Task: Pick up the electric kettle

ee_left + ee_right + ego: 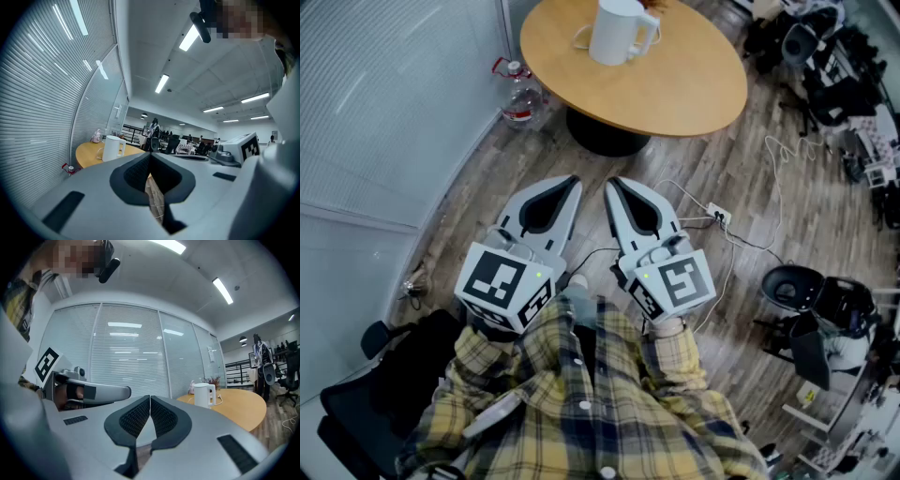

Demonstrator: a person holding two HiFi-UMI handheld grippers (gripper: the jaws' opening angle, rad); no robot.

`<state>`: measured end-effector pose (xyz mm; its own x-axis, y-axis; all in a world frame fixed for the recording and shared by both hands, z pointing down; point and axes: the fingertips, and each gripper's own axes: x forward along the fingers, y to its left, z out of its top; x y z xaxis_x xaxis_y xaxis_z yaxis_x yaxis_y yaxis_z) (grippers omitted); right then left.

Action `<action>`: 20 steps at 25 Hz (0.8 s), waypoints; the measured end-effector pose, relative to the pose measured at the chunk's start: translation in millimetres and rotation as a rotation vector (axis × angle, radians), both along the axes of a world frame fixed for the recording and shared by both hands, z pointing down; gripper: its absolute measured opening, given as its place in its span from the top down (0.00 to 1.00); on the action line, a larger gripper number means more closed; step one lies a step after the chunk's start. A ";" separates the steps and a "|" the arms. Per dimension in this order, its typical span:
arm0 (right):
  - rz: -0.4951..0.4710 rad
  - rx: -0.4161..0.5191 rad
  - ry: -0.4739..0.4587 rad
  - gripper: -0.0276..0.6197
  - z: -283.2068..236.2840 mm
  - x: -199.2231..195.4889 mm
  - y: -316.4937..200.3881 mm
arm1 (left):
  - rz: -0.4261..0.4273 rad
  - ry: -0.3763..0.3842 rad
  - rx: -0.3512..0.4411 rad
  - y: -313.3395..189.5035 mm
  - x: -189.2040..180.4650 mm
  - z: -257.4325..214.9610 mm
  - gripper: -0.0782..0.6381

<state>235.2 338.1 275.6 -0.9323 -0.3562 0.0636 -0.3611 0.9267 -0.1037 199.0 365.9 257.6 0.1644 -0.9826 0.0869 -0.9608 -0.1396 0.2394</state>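
Observation:
The white electric kettle (622, 30) stands upright on the far side of a round wooden table (694, 84), with a cord at its base. Both grippers are held side by side close to the person's body, well short of the table and pointing toward it. My left gripper (573, 180) is shut with nothing in it, and my right gripper (611, 184) is shut and empty too. In the left gripper view the kettle (112, 147) shows far off to the left of the closed jaws (151, 153). In the right gripper view the kettle (204, 394) sits to the right of the closed jaws (150, 398).
A water bottle (520, 94) stands on the wooden floor left of the table's dark base (605, 136). A power strip (718, 215) with cables lies to the right. Glass walls with blinds (384, 112) run along the left. Black equipment (797, 286) clutters the right; a black chair (375, 375) is behind-left.

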 end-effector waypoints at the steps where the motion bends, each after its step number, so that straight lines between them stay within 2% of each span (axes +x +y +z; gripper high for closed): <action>1: 0.001 0.001 -0.004 0.91 -0.5 0.0 -0.2 | 0.003 -0.004 0.000 -0.8 0.7 0.1 0.89; 9: 0.006 -0.001 -0.020 0.91 -4.2 9.5 -7.2 | 0.016 -0.016 0.013 -10.2 12.2 -0.9 0.89; 20: -0.032 -0.018 -0.021 0.91 -1.1 25.2 -20.0 | -0.028 -0.034 0.026 -20.0 19.1 -3.4 0.89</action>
